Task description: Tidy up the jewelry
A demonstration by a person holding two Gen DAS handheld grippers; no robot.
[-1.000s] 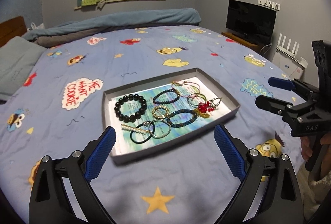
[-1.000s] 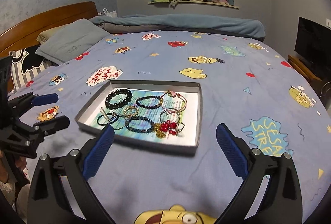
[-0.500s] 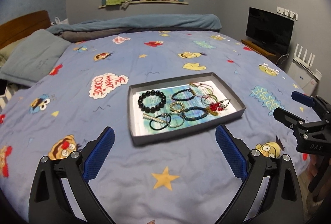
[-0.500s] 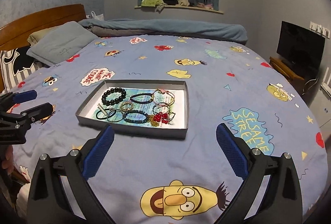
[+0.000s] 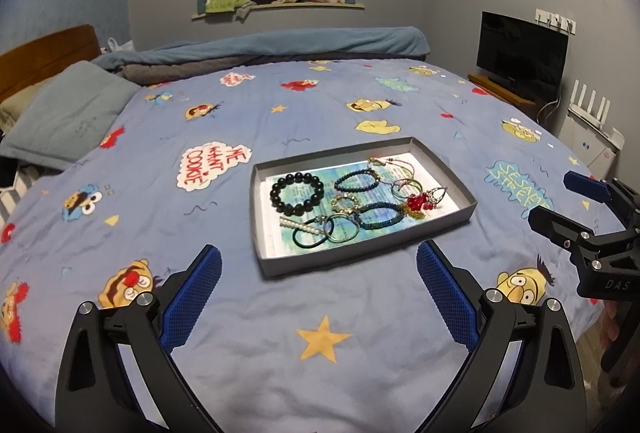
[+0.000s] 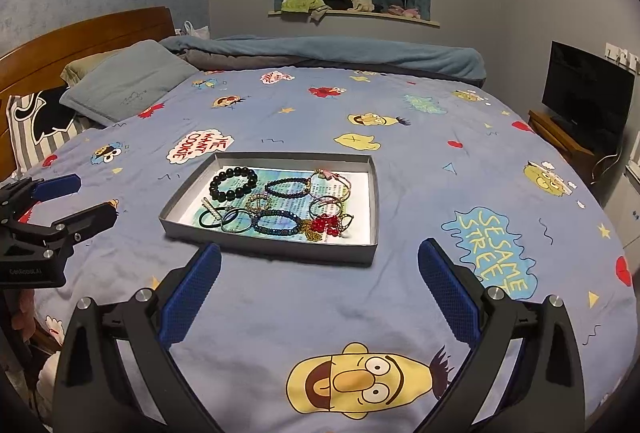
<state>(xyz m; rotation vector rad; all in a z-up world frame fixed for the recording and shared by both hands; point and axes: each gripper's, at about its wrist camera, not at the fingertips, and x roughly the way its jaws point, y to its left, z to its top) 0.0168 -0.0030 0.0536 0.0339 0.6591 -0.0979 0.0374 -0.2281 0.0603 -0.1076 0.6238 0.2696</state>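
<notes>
- On the bed point(image 5: 280, 313), w/ its blue cartoon-print cover, a shallow grey tray point(image 5: 362, 251) sits near the middle; all jewelry in view lies inside it, none on the cover.
- Both claws hover short of the tray's near edge: left claw point(image 5: 318, 297) and right claw point(image 6: 320, 293) spread wide, holding nothing.
- Inside: black bead bracelet point(image 5: 297, 191) lies apart at the left; blue bead bracelet point(image 5: 376, 215), hair ties point(image 5: 326, 233), pearl clip point(image 5: 302, 227) and red bead piece point(image 5: 420, 201) overlap.
- Scene fits a sorted tray or one awaiting sorting; can't tell which.
- If lifting, approx. one piece at a time, pinch a strand's free arc, avoid snagging neighbours.
</notes>
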